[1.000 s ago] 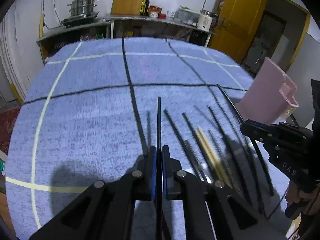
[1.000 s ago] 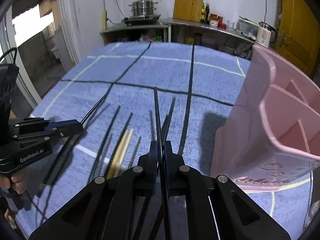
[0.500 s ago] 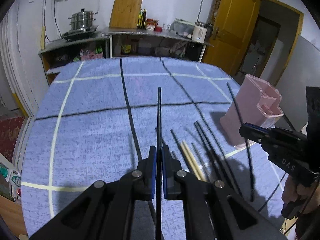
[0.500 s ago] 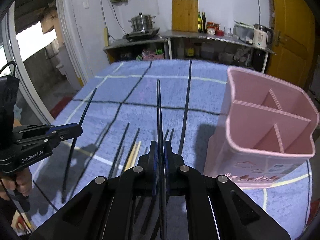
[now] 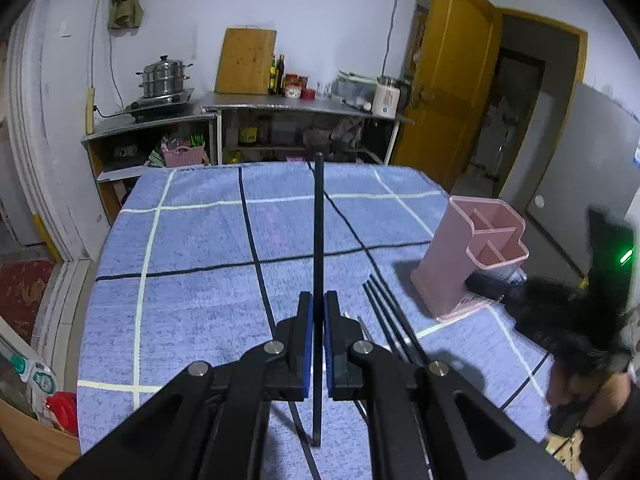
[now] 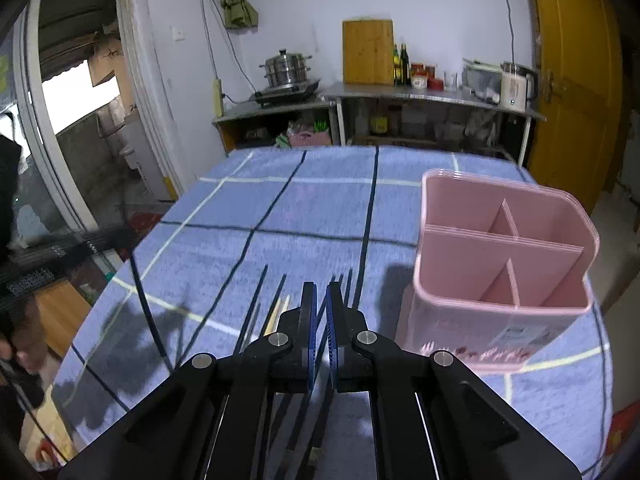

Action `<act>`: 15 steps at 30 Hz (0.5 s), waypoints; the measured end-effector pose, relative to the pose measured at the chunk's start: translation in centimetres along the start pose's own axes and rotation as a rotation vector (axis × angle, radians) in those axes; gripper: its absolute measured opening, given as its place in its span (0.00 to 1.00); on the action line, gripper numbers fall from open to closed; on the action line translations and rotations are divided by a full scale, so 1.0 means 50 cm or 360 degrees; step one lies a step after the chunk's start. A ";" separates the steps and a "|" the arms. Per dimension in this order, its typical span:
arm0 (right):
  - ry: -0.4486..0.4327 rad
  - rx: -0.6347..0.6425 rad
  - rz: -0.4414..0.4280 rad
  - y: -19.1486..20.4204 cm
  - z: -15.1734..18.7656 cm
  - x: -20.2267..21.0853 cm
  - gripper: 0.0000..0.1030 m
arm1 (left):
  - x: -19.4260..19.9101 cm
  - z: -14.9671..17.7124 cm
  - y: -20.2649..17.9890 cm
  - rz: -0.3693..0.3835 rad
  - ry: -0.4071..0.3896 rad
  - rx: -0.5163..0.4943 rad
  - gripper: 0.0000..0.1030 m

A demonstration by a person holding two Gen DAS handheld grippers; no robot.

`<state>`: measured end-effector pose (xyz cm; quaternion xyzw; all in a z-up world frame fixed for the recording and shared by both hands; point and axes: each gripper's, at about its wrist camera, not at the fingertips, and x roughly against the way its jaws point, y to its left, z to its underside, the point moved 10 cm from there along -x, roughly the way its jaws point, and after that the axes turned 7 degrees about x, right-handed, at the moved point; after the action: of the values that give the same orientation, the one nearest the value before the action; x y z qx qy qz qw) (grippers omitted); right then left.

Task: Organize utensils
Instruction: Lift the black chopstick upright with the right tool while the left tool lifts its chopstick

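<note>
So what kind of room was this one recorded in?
Most likely a home kitchen. A stacked steel steamer pot sits on a cooktop against the back wall, a wooden cutting board leans beside sauce bottles, and an electric kettle stands on the metal counter.

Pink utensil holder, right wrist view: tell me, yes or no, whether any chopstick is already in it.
No. All the compartments of the pink utensil holder that show are bare, and the loose chopsticks lie on the blue tablecloth.

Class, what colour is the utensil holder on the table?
Pink. The holder shows best in the right wrist view, its dividers included.
</note>
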<state>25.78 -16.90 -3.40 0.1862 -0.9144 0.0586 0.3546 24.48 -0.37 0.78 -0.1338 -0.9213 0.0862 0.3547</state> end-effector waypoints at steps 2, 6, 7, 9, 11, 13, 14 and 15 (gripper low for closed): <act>0.0043 0.0006 -0.0007 0.004 0.017 -0.030 0.05 | 0.017 -0.012 0.003 0.0014 -0.0039 0.0009 0.05; 0.0141 -0.0003 0.0023 -0.002 0.049 -0.091 0.05 | 0.038 -0.025 0.003 0.0039 -0.0080 0.0013 0.05; 0.0159 -0.0006 0.0030 -0.004 0.059 -0.100 0.05 | 0.040 -0.027 0.003 0.0041 -0.0087 0.0009 0.05; 0.0191 -0.0004 0.0050 -0.010 0.069 -0.121 0.05 | 0.040 -0.031 0.005 0.0046 -0.0093 0.0009 0.05; 0.0220 0.0018 0.0064 -0.013 0.076 -0.139 0.05 | 0.039 -0.032 0.006 0.0061 -0.0094 0.0019 0.05; 0.0260 0.0039 0.0091 -0.017 0.084 -0.153 0.05 | 0.038 -0.034 0.009 0.0072 -0.0097 0.0026 0.05; 0.0280 0.0049 0.0099 -0.018 0.088 -0.161 0.05 | 0.038 -0.033 0.011 0.0074 -0.0100 0.0029 0.05; 0.0290 0.0053 0.0100 -0.018 0.092 -0.166 0.05 | 0.036 -0.033 0.013 0.0081 -0.0099 0.0034 0.05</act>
<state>28.89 -16.35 -12.42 0.1573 -0.8826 0.1015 0.4312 24.43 0.90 2.98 -0.1506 -0.9273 0.1093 0.3249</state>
